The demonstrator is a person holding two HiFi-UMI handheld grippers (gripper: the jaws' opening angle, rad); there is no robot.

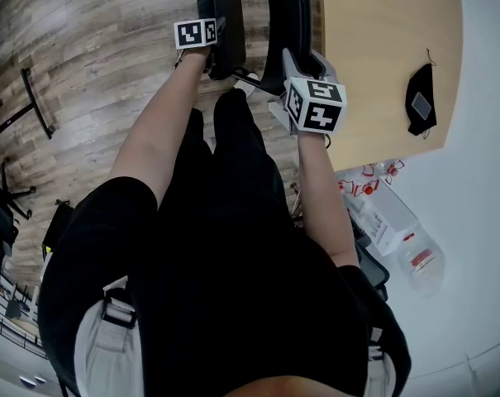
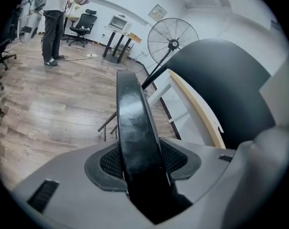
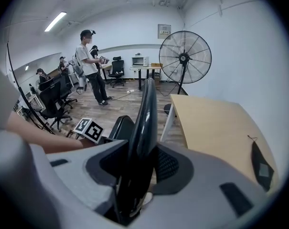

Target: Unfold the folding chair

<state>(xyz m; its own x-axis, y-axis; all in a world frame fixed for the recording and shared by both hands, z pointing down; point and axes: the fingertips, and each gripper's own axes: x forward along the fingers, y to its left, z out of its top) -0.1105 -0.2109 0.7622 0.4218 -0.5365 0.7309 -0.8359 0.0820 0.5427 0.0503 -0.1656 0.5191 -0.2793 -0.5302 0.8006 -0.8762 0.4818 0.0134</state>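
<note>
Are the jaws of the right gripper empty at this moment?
No, a black panel of the folding chair stands clamped between the jaws of the right gripper.

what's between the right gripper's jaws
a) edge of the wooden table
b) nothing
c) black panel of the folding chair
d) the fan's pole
c: in its own view the right gripper is clamped on a thin black panel of the folding chair.

The folding chair (image 1: 287, 31) is glossy black; the worktop (image 1: 382, 56) is pale honey wood; the floor (image 1: 92, 56) shows streaky grey-brown wood-grain planks.
</note>
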